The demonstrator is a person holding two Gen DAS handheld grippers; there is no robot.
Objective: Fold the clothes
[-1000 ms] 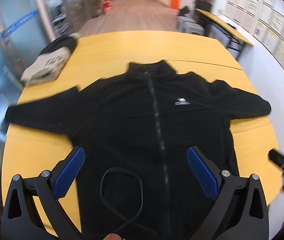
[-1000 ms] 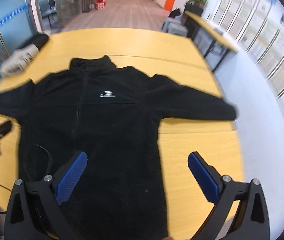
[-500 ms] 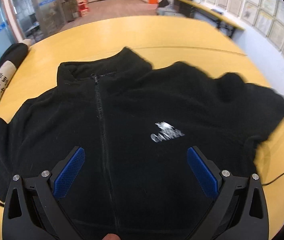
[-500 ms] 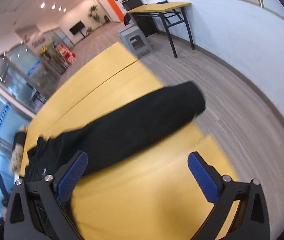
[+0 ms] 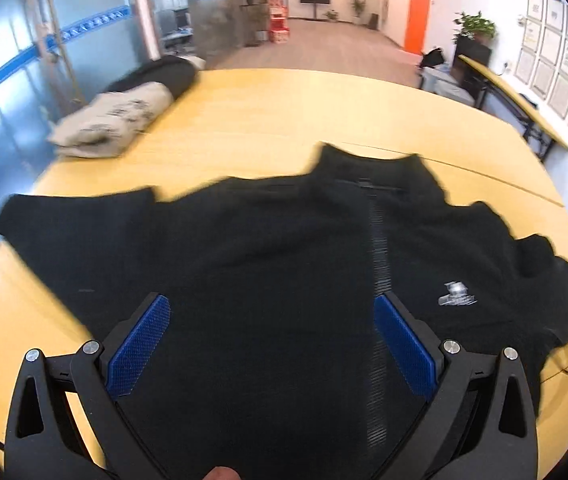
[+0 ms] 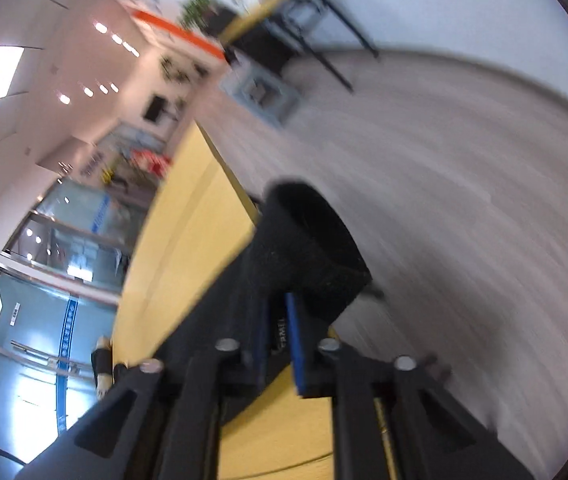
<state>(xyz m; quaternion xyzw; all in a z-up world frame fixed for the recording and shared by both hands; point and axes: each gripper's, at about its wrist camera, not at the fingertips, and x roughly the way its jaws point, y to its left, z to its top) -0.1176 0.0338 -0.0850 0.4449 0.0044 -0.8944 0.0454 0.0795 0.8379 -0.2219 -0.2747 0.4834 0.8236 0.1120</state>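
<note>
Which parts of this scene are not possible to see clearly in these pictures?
- Left wrist view: jacket hem, hidden behind the open left hand-held gripper.
- Same view: chest logo, blurred and unreadable.
- Right wrist view: right hand-held gripper shut on the sleeve; motion blur smears the room.

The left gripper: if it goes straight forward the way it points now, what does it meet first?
Probably the black jacket. The left gripper is open, and the jacket's front panel, just left of the zipper, fills the space between and ahead of its fingers. How far away the fabric lies is unclear.
</note>
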